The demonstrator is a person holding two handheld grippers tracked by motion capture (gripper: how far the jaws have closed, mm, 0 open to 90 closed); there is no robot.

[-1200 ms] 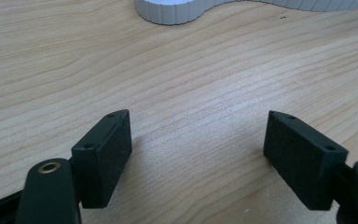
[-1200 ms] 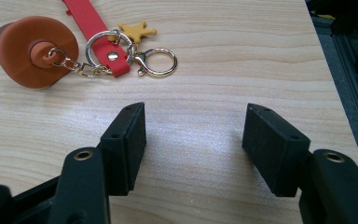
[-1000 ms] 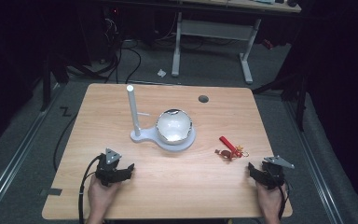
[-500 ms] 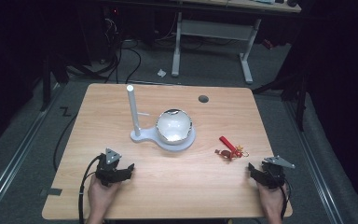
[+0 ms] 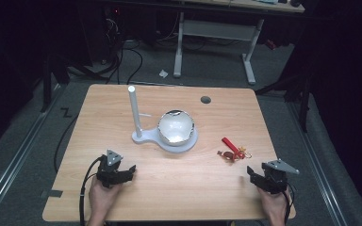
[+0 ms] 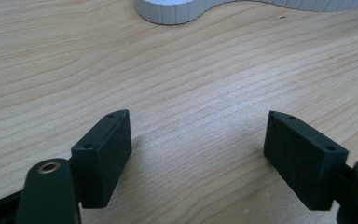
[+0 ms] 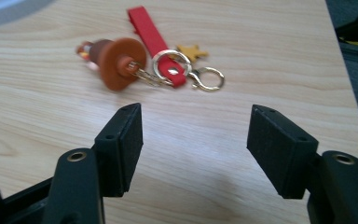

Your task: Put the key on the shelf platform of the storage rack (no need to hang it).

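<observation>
Your right gripper (image 7: 195, 140) has just been opening; jaws now apart, nothing between them, with the keychain (image 7: 151, 58) lying flat on the table (image 5: 169, 188) just ahead. Your left gripper (image 6: 198, 154) is also released and empty, near the white stand (image 5: 165, 136). Risk, as judged: thin rings lie flush on the wood, so a shallow pinch may skid off or catch only the strap.

Right gripper (image 7: 193, 140) jaws have just been opening, nothing between them; red-strap keychain (image 7: 149, 56) lies just ahead on the wooden table (image 7: 270, 51).
</observation>
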